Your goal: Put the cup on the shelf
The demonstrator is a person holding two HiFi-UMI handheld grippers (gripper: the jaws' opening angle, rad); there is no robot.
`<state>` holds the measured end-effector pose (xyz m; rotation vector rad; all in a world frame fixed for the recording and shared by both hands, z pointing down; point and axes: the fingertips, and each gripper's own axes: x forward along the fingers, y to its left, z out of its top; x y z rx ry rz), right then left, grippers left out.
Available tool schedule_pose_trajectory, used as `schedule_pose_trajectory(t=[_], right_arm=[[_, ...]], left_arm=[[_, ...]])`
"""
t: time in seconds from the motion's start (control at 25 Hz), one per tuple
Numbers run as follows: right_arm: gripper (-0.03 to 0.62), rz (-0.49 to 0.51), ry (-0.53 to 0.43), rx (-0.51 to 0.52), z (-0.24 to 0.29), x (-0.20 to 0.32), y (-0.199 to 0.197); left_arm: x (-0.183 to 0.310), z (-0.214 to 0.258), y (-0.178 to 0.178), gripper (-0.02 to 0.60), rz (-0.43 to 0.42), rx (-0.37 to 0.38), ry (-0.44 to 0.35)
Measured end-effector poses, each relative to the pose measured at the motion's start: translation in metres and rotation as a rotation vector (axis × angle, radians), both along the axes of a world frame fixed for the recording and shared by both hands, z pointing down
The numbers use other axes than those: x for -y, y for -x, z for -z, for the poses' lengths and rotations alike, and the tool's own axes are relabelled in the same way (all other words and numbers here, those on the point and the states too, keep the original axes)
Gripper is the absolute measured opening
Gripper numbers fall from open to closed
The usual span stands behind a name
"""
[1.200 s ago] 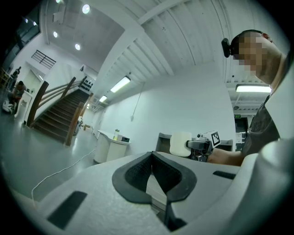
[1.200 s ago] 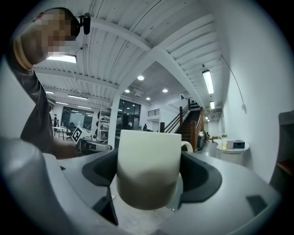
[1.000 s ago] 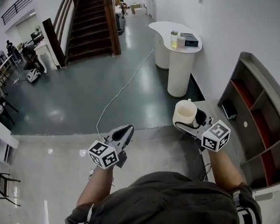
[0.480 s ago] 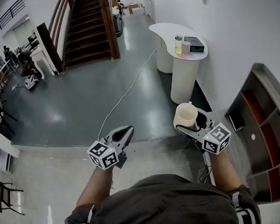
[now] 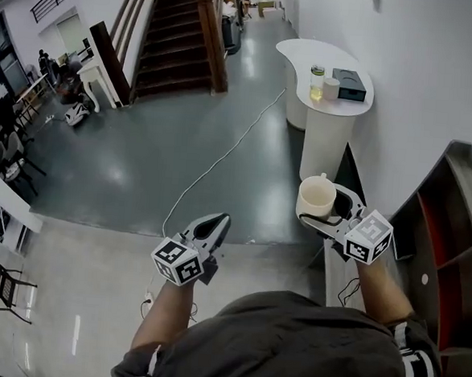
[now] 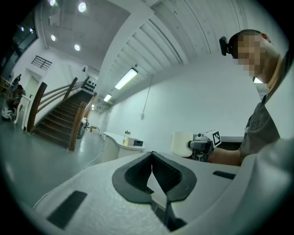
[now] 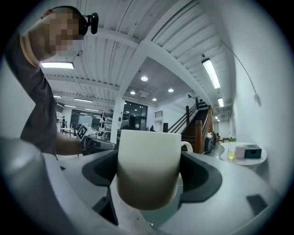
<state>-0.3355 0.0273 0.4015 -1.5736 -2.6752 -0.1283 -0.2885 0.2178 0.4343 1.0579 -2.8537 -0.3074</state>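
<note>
Above glossy floor (image 5: pixel 141 161), right hand-held gripper (image 5: pixel 327 206) clasps cylindrical cup (image 5: pixel 315 197); left hand-held gripper (image 5: pixel 217 221) clenched.

Smooth matt cup (image 5: pixel 316 197); v. glossy floor (image 5: pixel 141 169); wood stairs (image 5: pixel 178 35).
</note>
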Motion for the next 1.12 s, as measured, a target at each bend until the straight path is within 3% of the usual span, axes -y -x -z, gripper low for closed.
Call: schedule_pose_trajectory(t=[0.24,0.4,0.8,1.12], right_arm=[[0.408,-0.012,0.008,0.01,0.008,0.017,0.042],[0.408,-0.044,0.015,0.026,0.011,0.006,0.055],[0.408,-0.125,0.003,0.042,0.017,0.001,0.065],[0.408,-0.217,-0.005,0.059,0.029,0.032,0.057]], left_arm=[[0.003,0.015,0.036,0.006,0.05,0.026,-0.004],[-0.009,0.021,0.052,0.006,0.024,0.05,0.01],[-0.019,0.03,0.078,0.006,-0.04,0.07,0.014],[0.01,0.037,0.091,0.006,-0.107,0.066,0.026]])
